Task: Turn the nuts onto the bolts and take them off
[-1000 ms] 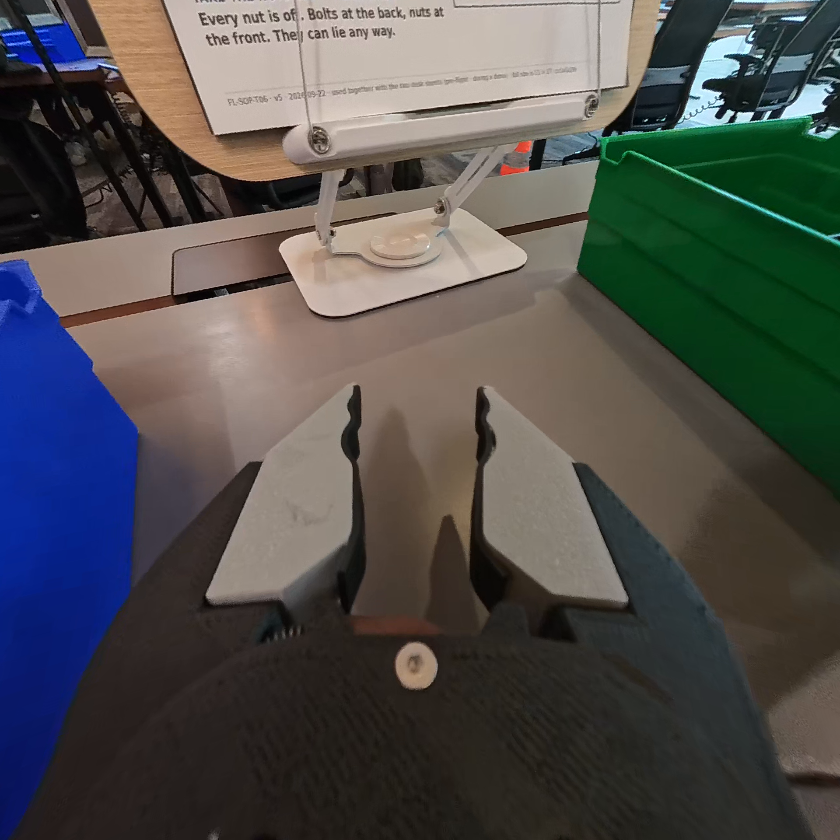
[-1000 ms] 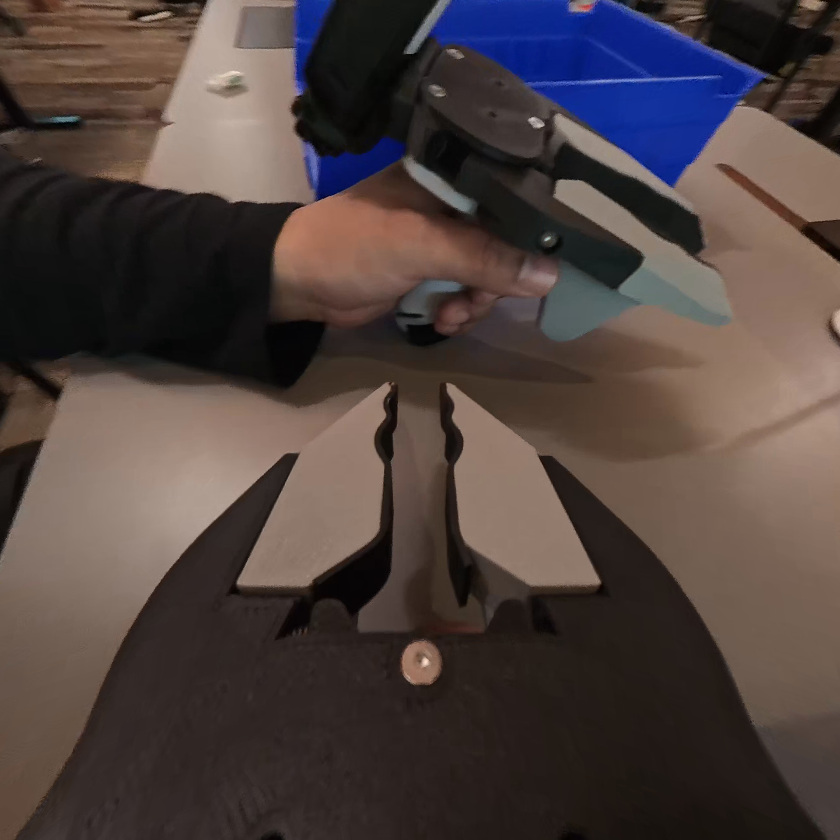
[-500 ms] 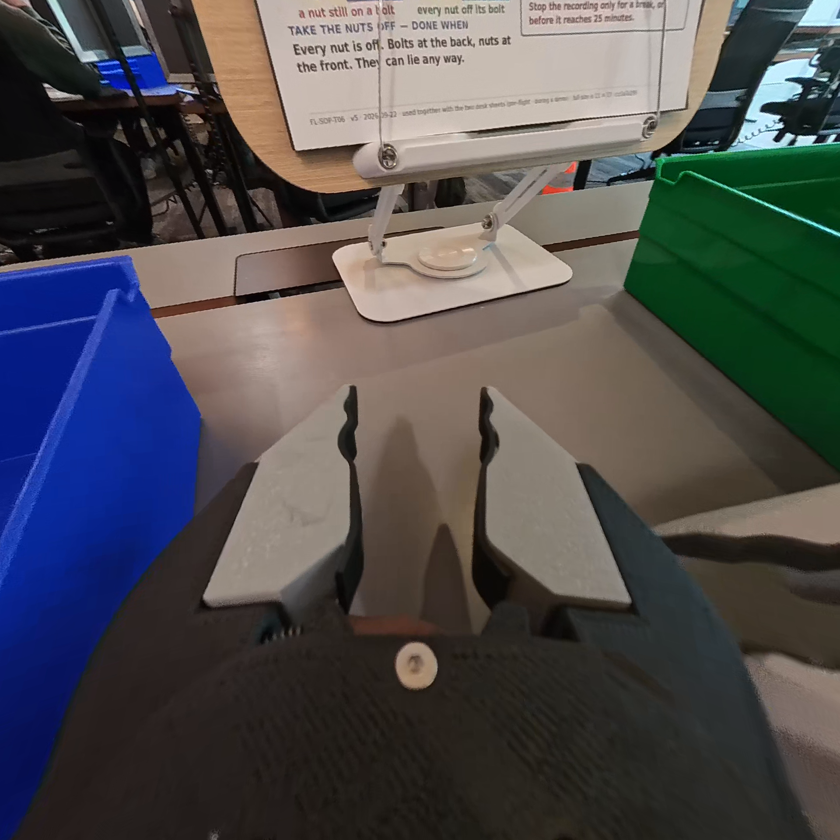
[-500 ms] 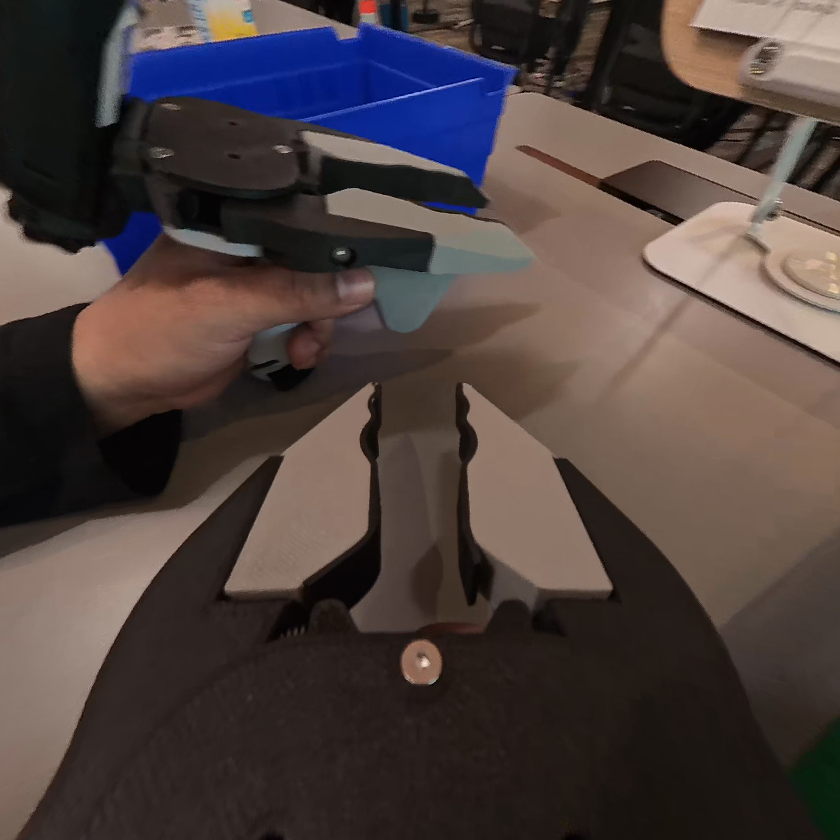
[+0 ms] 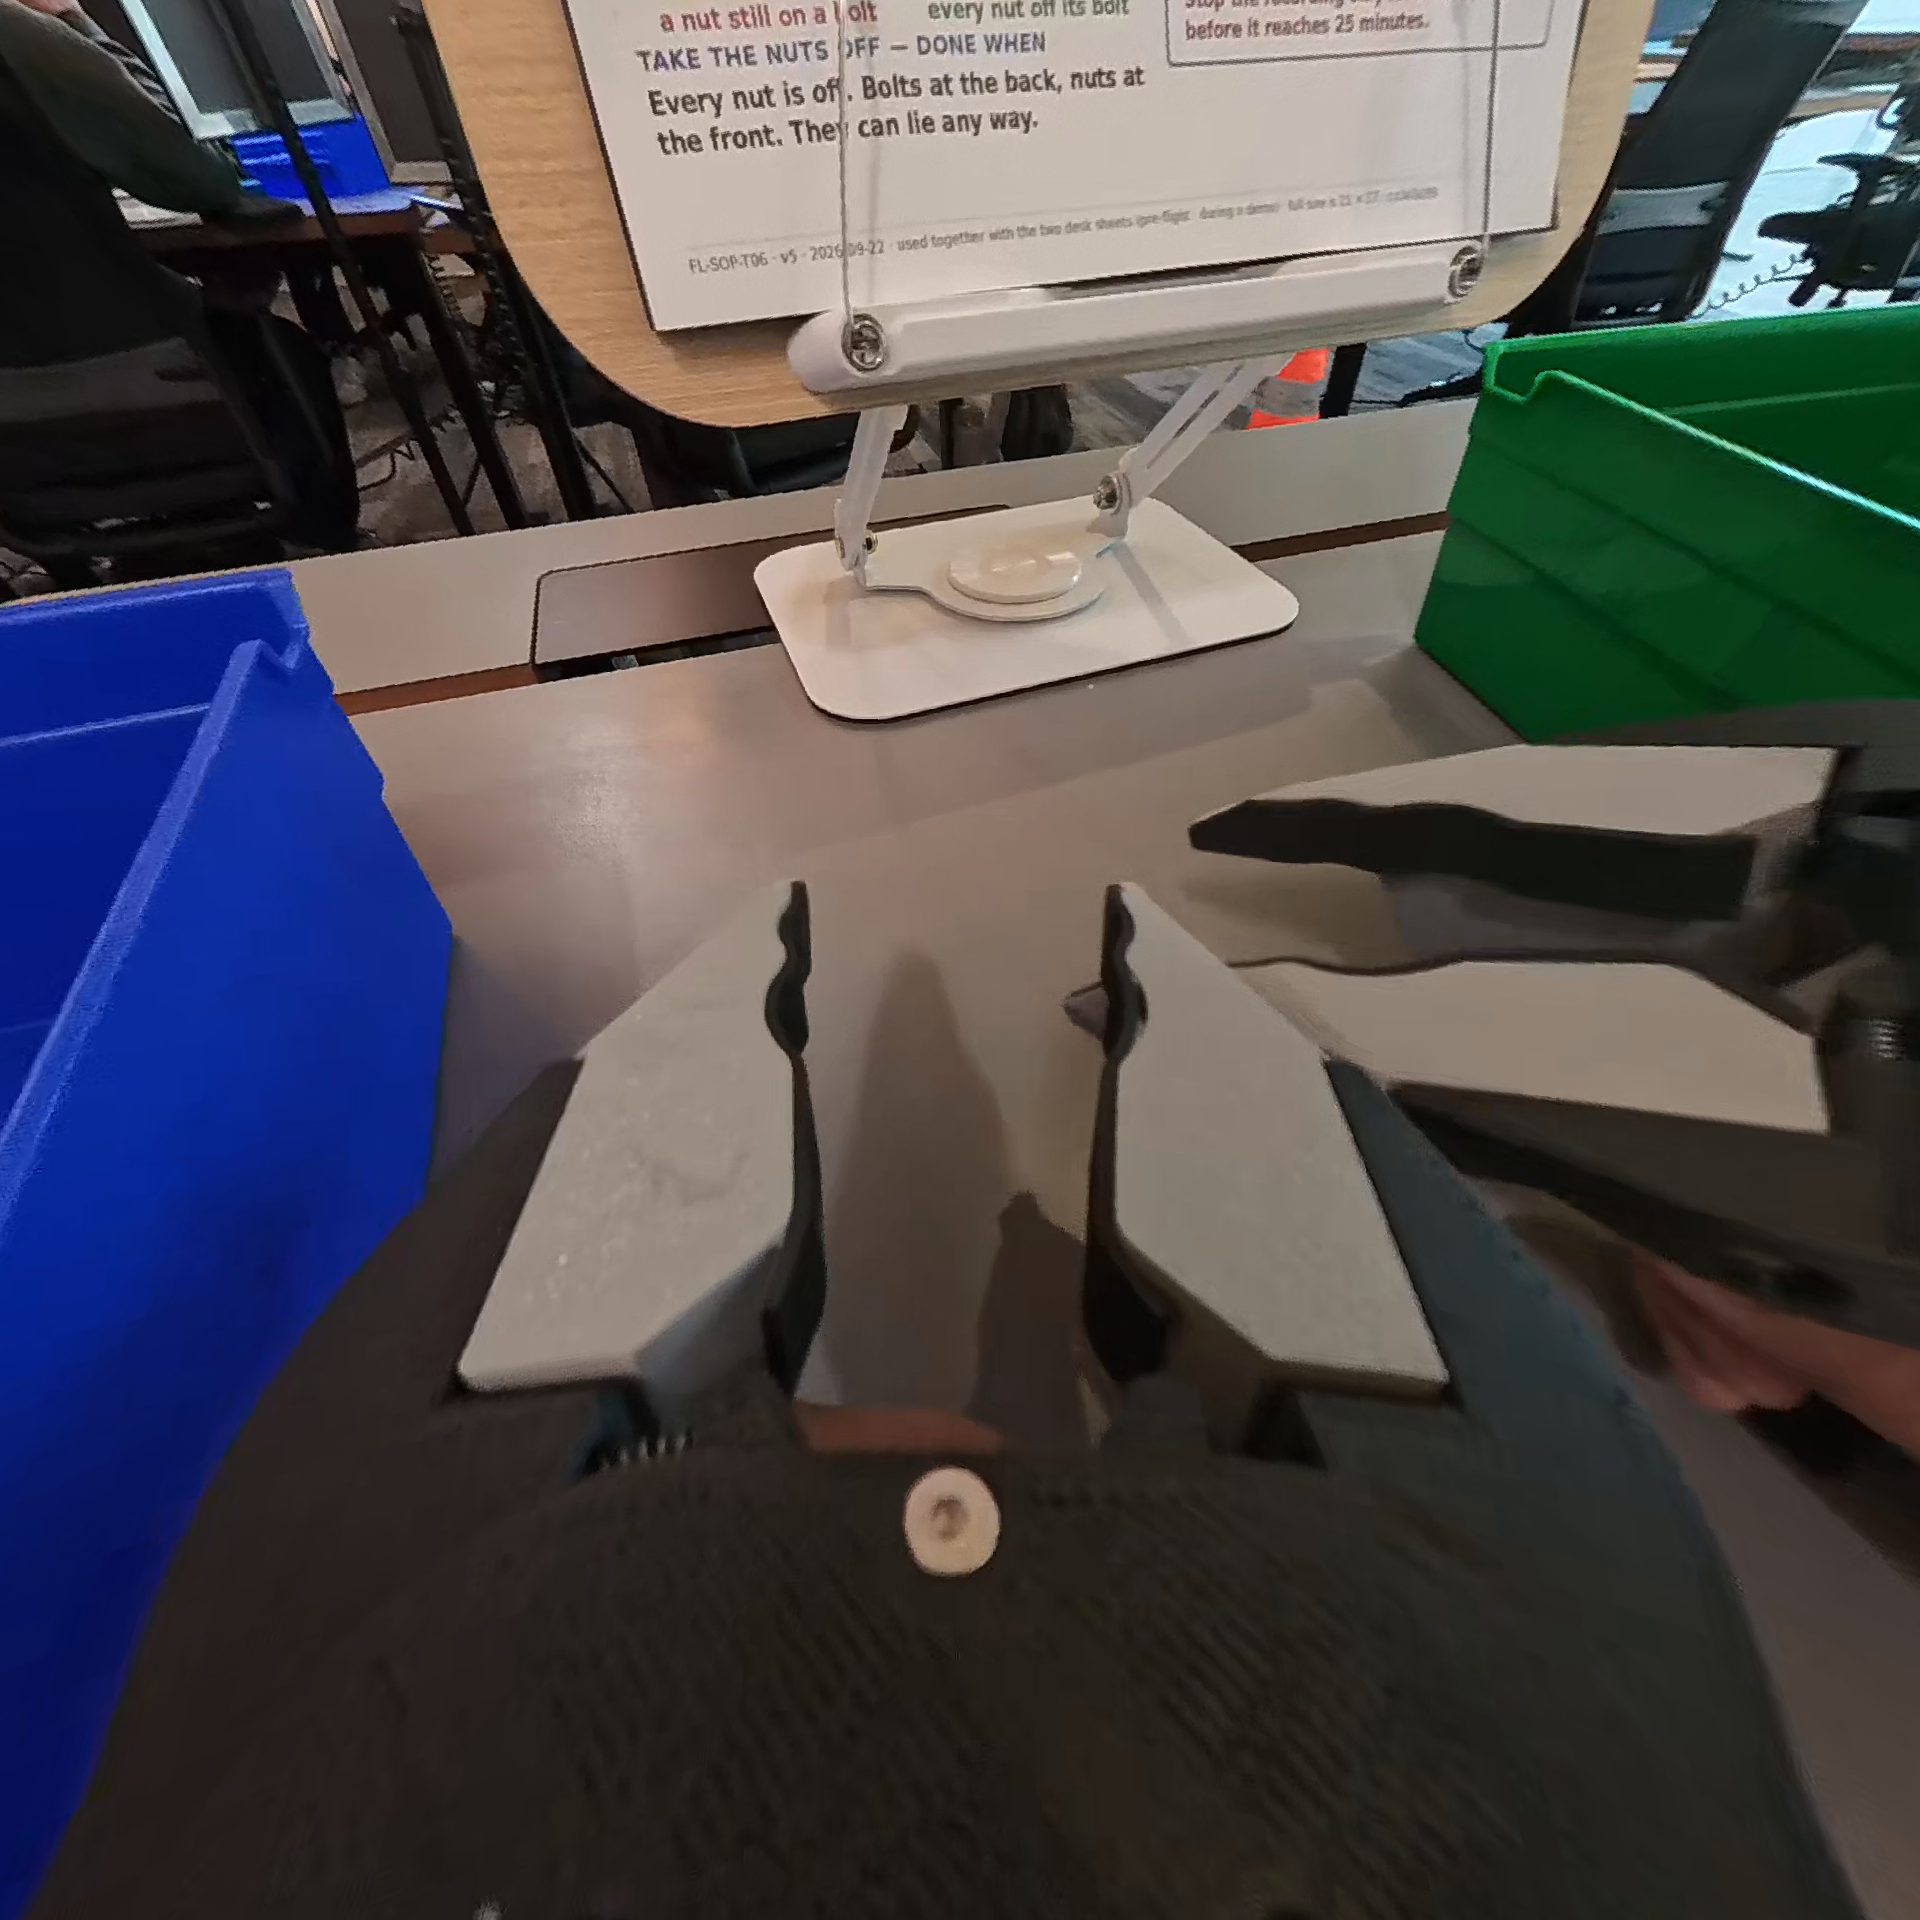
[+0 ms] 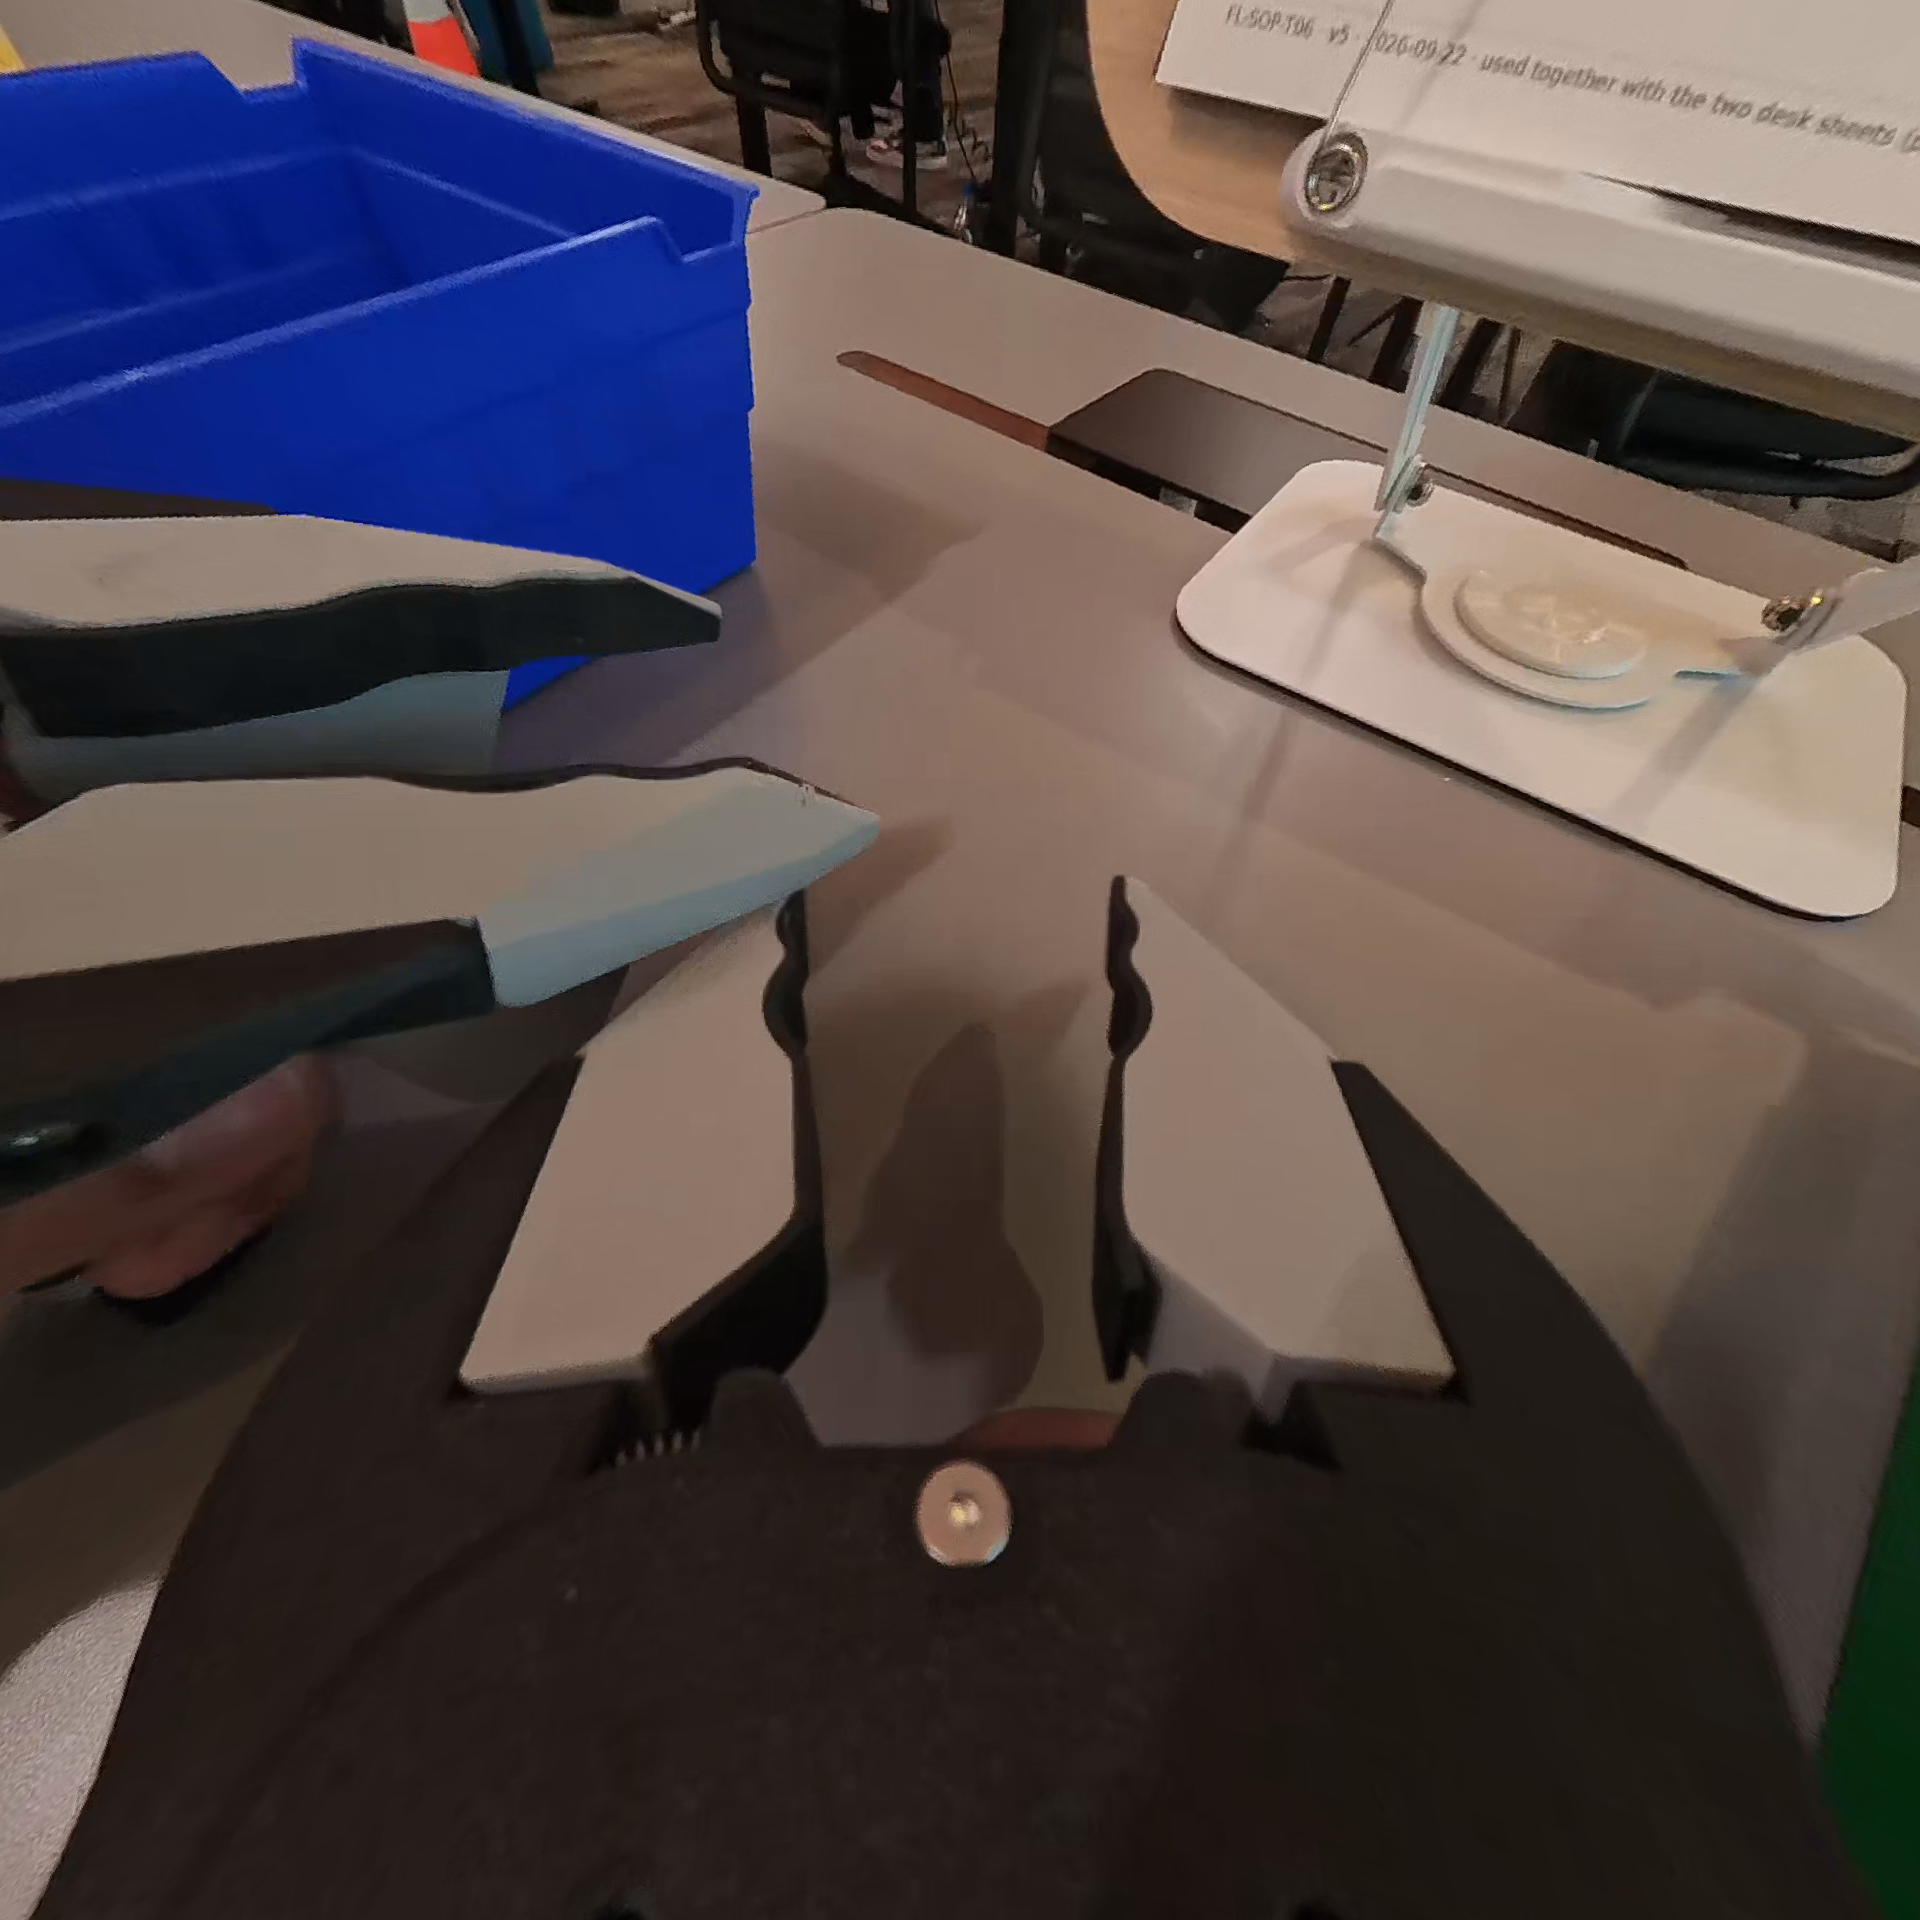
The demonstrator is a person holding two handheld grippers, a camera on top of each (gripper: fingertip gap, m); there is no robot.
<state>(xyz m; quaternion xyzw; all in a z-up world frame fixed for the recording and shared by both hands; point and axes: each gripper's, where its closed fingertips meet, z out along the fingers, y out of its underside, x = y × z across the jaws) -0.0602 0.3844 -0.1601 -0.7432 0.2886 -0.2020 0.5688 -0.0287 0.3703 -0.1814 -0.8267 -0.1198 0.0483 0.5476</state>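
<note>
Since no nut or bolt shows in either view, I judge I'm between steps, with nothing fetched. My left tool hangs released and empty beside the blue bin; my right tool is likewise spread and empty over the bare surface. Next I must find the parts, perhaps in the green bin.
</note>
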